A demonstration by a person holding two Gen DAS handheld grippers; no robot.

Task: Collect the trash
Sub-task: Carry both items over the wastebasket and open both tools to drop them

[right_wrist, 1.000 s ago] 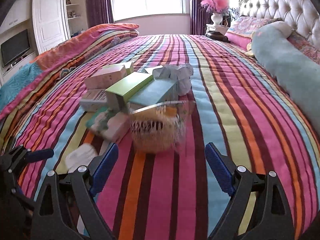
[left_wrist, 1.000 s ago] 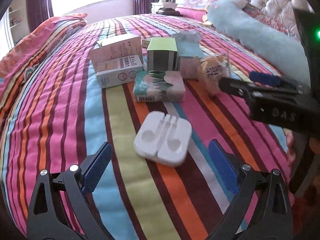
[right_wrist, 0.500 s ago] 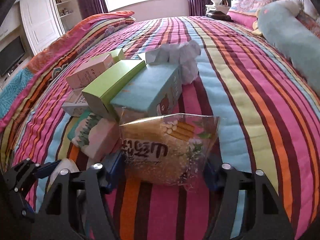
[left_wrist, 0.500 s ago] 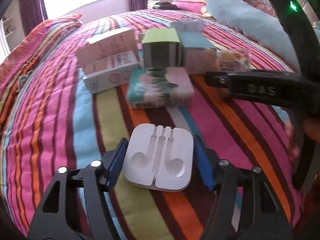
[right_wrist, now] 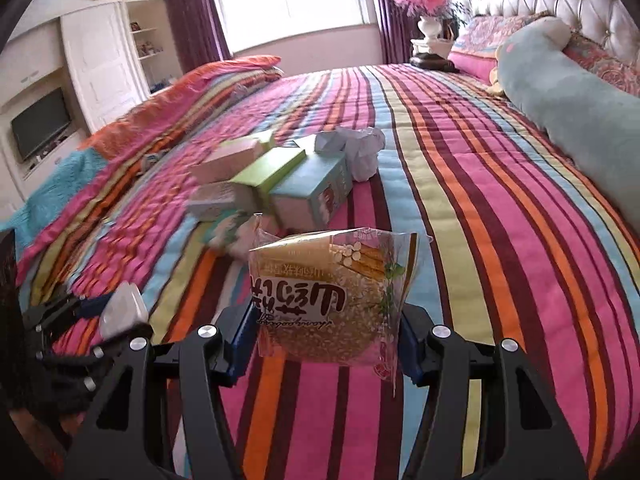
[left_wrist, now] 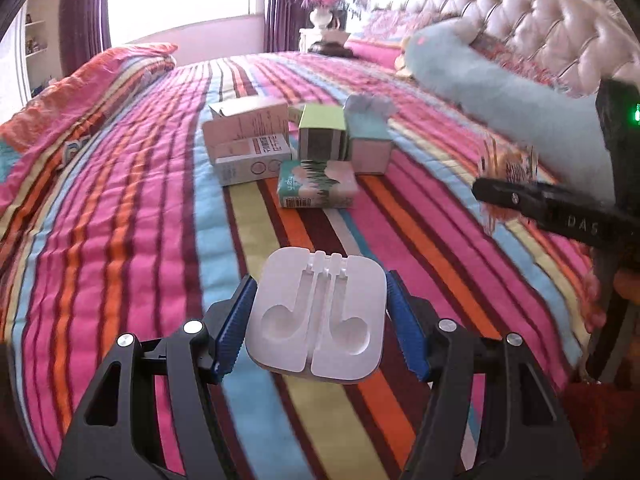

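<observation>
Both grips have just closed and lifted. The left gripper (left_wrist: 316, 320) now clamps the white earphone tray (left_wrist: 318, 320) clear of the striped bedspread (left_wrist: 120, 220); the right gripper (right_wrist: 326, 328) pinches the snack bag (right_wrist: 332, 292). Ahead of both, the boxes (left_wrist: 296, 148) remain to collect.

Striped multicolour bedspread (right_wrist: 500, 208), long pale-blue plush bolster (right_wrist: 568, 104) by the tufted headboard (left_wrist: 532, 20), pink feathery flowers in a white vase (right_wrist: 430, 20), purple curtains (right_wrist: 192, 12), wall television (right_wrist: 40, 124), white cupboard (right_wrist: 100, 64)
</observation>
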